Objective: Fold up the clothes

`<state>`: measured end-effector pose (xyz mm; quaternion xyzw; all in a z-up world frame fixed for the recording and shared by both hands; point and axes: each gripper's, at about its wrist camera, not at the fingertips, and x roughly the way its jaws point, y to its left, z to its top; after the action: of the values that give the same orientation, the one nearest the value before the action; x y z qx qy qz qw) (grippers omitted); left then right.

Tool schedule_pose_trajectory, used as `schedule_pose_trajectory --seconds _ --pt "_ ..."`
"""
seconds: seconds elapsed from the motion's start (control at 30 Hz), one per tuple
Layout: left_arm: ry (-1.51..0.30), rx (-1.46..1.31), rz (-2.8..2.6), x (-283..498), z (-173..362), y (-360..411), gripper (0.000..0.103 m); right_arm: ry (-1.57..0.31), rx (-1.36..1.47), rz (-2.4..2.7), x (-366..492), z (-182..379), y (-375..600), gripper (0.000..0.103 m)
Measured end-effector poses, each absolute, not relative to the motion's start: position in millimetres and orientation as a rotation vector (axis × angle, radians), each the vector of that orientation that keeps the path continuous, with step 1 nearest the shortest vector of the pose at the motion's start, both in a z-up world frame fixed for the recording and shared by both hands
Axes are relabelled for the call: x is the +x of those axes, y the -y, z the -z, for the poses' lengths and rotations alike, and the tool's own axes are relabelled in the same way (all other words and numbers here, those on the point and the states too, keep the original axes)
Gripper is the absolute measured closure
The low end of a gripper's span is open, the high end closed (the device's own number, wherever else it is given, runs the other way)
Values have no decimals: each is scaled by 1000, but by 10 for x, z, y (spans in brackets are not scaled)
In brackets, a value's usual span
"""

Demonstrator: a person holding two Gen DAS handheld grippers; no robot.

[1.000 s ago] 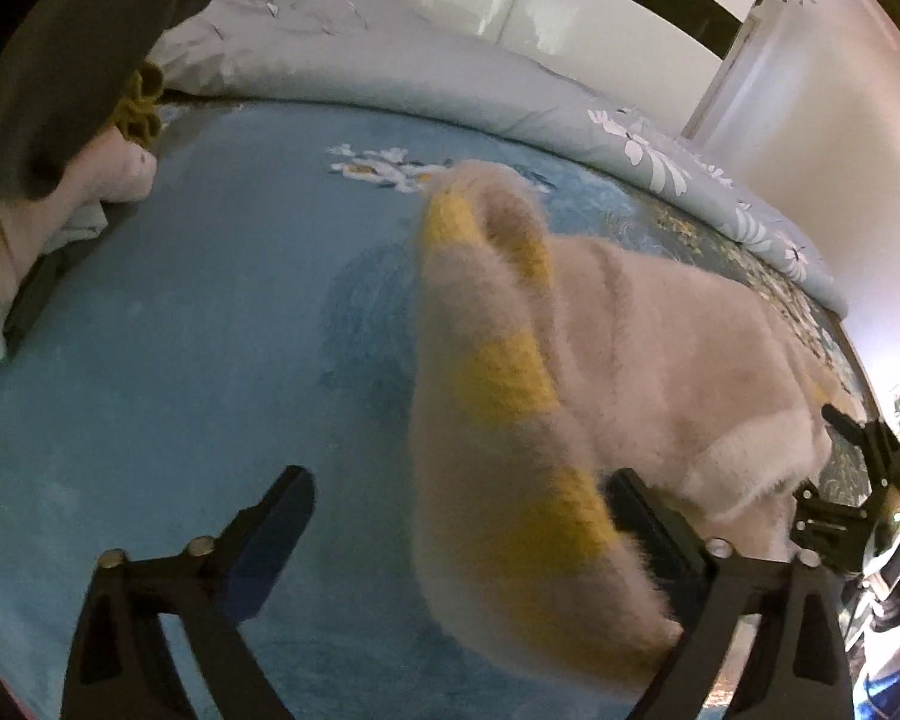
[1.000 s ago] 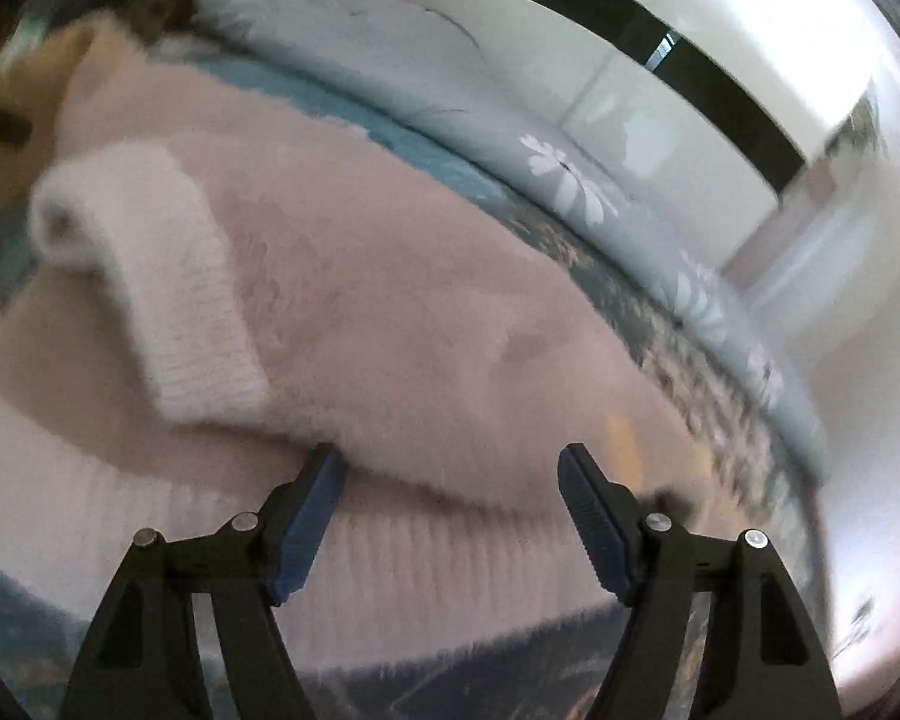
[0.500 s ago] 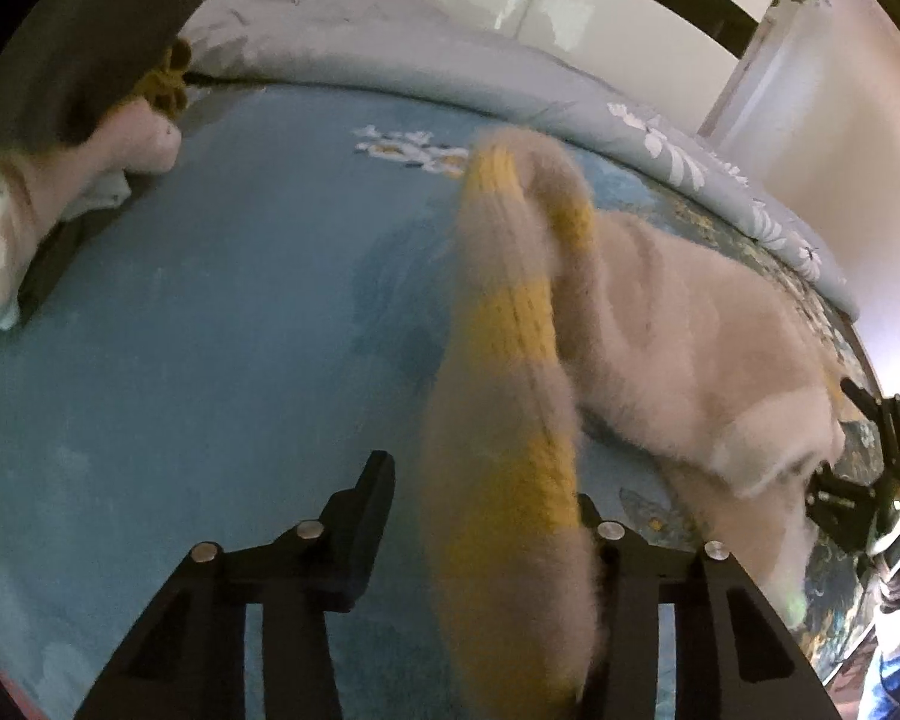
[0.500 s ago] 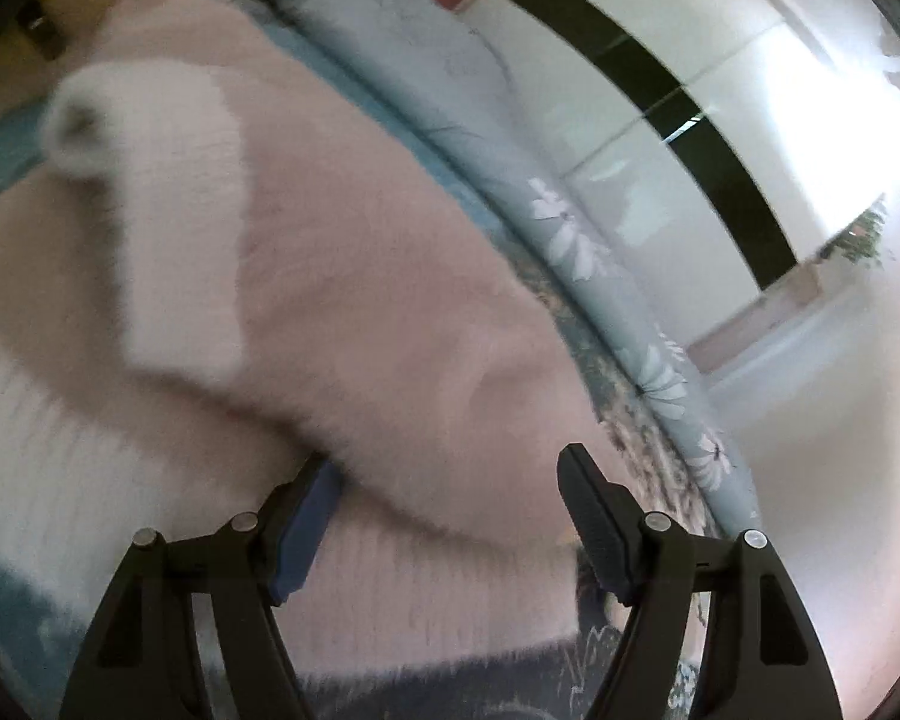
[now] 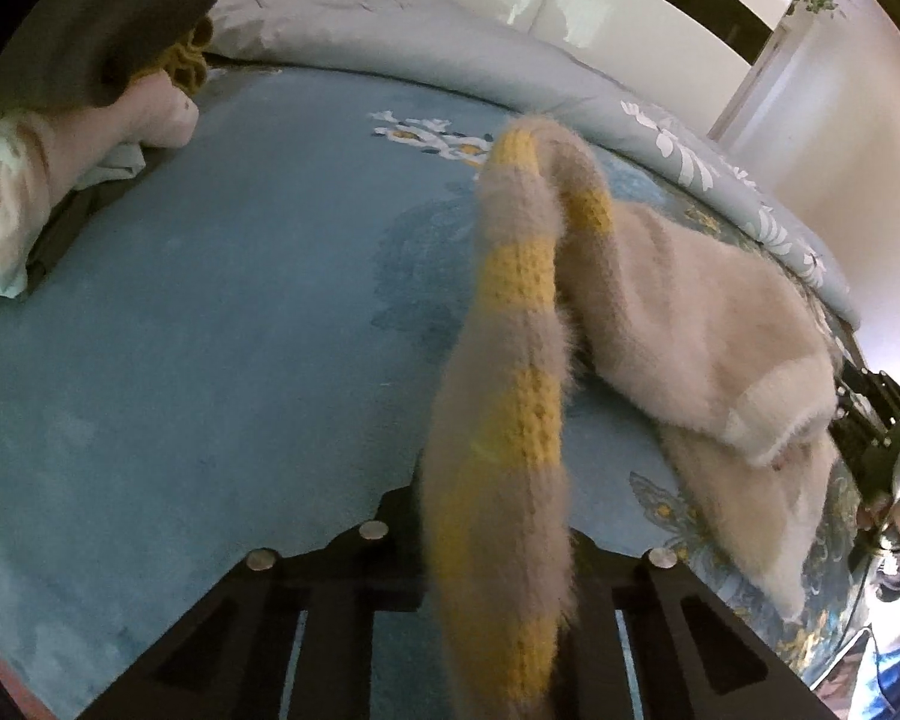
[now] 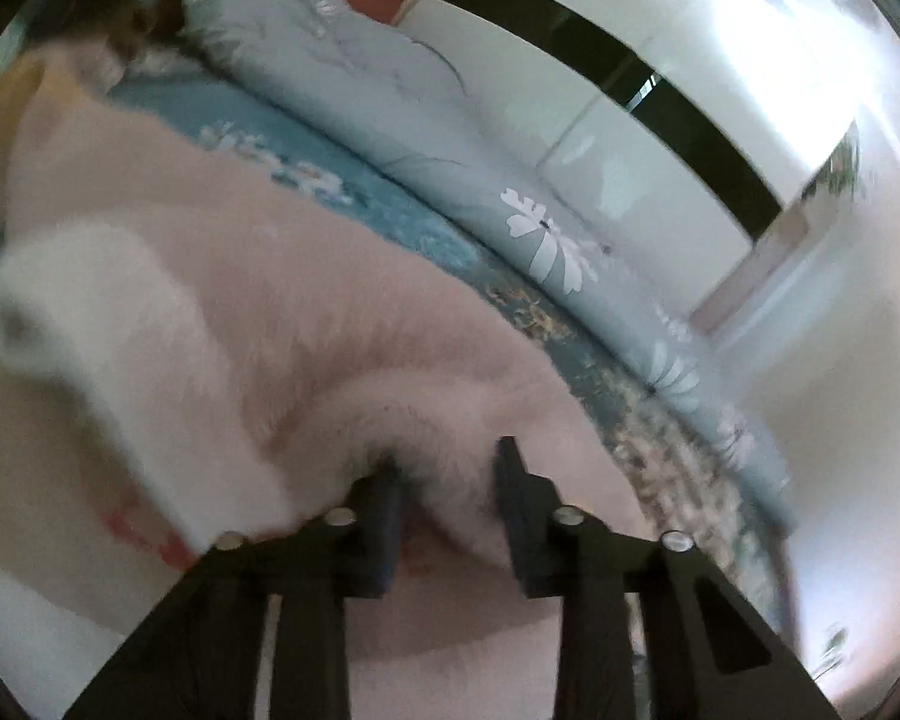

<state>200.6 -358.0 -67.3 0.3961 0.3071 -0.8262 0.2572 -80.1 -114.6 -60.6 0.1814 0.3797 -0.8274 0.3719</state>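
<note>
I have both tongs on the sweater, and the fold itself is only starting. The left tongs have just been closing and now pinch the striped sleeve, the grey-and-yellow one, which rises from between the jaws and arcs away toward the body of the garment. The right tongs have just been closing too, and in the right wrist view they bunch a tuft of the fuzzy pink knit between the pads, so I read both as gripping cloth.

The sweater lies on the blue bed cover, towards its right side as the left camera sees it, with the other sleeve's white cuff already laid across the chest. So that sleeve looks tucked in; the striped one is lifted but not yet laid over, and the body is not folded in half at all. A heap of other clothes sits at the far left of the bed, apparently waiting. I judge the task as early: one sleeve to place, then the body folds.
</note>
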Motion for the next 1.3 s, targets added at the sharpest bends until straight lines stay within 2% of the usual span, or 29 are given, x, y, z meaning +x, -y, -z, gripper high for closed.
schedule_pose_trajectory --seconds 0.03,0.27,0.5,0.87,1.3 --pt "-837 1069 2244 2018 666 3586 93 -917 498 2131 -785 540 1120 81" --pt "-777 1044 2280 2050 490 3555 95 -443 628 2225 -1067 -188 770 86" --pt "-647 826 2376 2310 -163 3425 96 -256 522 2299 -1133 -974 510 86" --pt "-445 497 2523 2879 -1141 2994 96 -211 250 2389 -475 -2125 -28 86" --pt "-260 205 2628 3641 -1862 2352 95 -179 10 2435 408 -2919 -836 86"
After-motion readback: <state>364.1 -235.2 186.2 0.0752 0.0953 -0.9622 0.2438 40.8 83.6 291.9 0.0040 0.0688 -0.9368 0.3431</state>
